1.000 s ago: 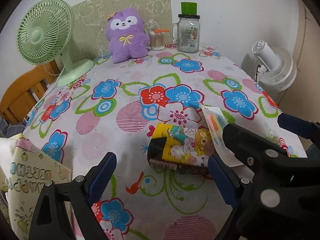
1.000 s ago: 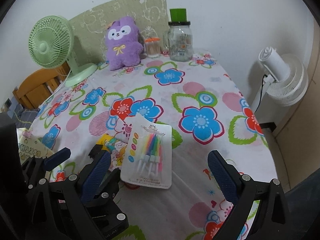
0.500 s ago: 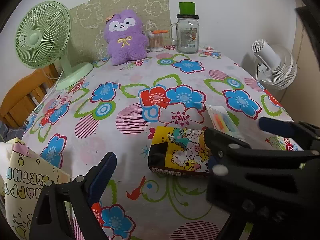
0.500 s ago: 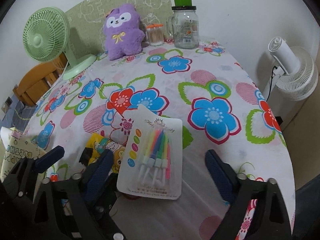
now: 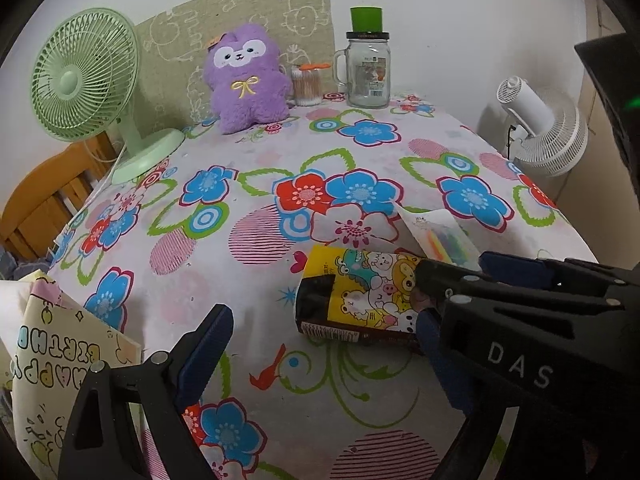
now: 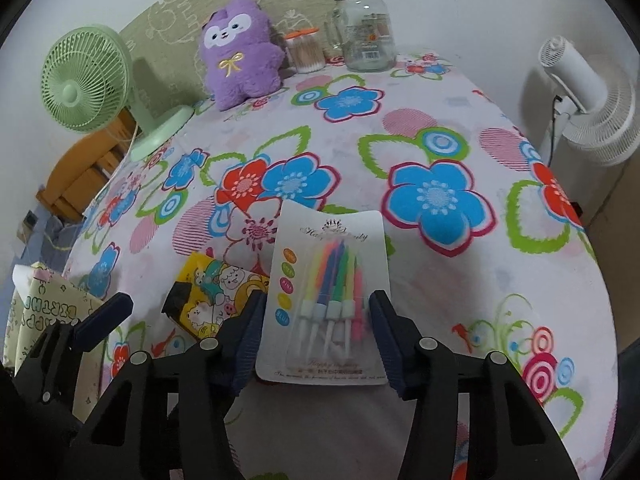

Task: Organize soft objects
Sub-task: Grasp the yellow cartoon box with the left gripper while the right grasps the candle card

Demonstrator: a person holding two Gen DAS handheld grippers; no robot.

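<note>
right gripper (image 6: 316,328) lowered, fingers closing around candle pack (image 6: 326,300)

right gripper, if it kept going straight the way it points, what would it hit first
Most likely the clear blister pack of coloured birthday candles: it already lies between the closing jaws of the right gripper, on the flowered tablecloth.

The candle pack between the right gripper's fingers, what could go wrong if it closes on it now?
The right gripper is closing around the candle pack, whose thin card could buckle or slip out. The pack's left edge sits against the cartoon tissue pack, so lifting may drag that along. The open left gripper is close by and could collide.
</note>
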